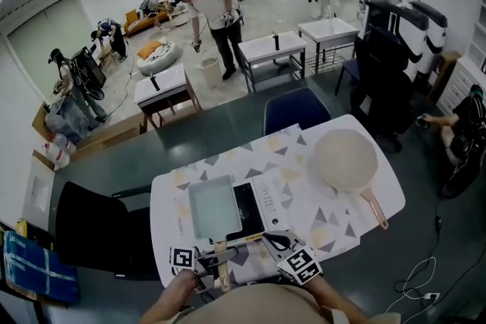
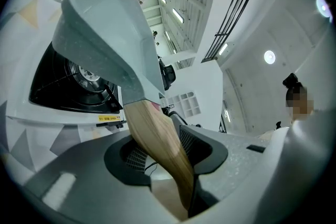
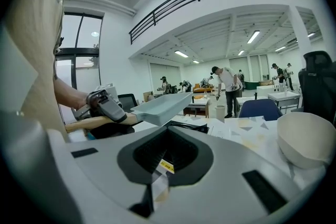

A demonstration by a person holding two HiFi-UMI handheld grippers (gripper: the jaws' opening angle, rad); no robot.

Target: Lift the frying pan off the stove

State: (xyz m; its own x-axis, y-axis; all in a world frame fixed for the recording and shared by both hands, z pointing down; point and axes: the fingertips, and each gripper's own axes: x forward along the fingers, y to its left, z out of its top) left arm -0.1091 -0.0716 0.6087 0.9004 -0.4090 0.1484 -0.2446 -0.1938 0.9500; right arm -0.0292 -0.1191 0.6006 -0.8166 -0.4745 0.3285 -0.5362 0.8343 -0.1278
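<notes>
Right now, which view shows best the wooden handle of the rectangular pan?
The left gripper view: the wooden handle fills the centre, clamped in the left claw. The head view shows it tiny; the right gripper view shows it sideways, partly covered by that claw.

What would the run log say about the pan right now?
step: lift | frying pan: raised above stove | left claw: shut on its wooden handle | right claw: empty

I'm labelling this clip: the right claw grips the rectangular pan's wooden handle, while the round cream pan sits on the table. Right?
No: the left claw grips the rectangular pan's wooden handle, as the left gripper view shows. The round cream pan does sit on the table.
</notes>
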